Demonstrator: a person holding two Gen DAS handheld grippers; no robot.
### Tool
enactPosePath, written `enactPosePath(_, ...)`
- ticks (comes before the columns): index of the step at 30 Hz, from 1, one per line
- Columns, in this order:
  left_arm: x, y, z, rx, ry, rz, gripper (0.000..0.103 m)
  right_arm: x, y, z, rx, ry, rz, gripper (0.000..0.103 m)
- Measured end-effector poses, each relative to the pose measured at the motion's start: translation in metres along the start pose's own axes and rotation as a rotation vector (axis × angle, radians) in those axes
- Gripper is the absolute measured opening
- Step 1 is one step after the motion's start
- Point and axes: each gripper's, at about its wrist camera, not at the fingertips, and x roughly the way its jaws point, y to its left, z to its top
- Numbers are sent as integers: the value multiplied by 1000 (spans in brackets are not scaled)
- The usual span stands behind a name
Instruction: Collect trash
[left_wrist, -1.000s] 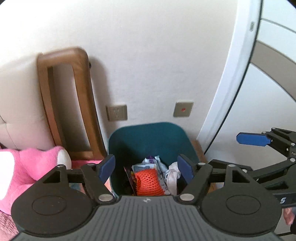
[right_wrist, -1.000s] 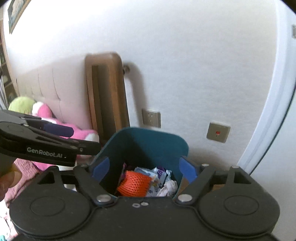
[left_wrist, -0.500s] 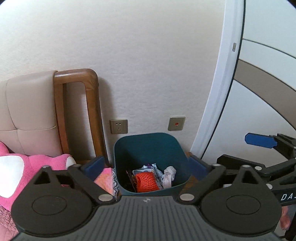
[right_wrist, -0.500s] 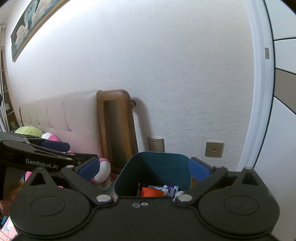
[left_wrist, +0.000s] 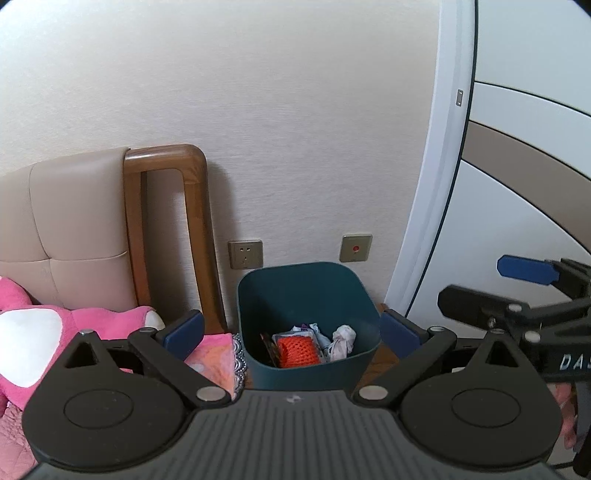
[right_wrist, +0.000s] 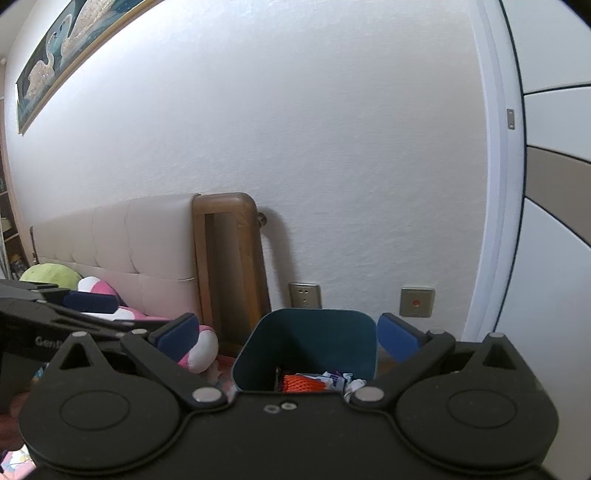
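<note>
Both grippers have pulled back from the teal bin (left_wrist: 308, 317) since a second ago, and their jaws have spread. I am holding the left gripper (left_wrist: 291, 330) fully splayed and gripping nothing; the right gripper (right_wrist: 286, 332) likewise. Orange mesh trash (left_wrist: 298, 351) and crumpled paper (left_wrist: 342, 341) are lying inside the bin at twelve o'clock, against the wall (left_wrist: 295, 129).

Dark teal bin (left_wrist: 308, 295); inside it orange mesh netting (left_wrist: 298, 351) and white crumpled paper (left_wrist: 343, 338). Beige padded headboard (left_wrist: 74, 229), brown wooden frame (left_wrist: 199, 236). Pink-and-white plush toy (left_wrist: 37, 332). White wall (right_wrist: 295, 147).
</note>
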Motion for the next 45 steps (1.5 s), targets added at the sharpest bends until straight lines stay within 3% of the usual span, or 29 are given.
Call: enactPosePath(45, -26, -9, -17, -10, 7, -21, 102, -33, 0, -13, 26, -30, -38, 103)
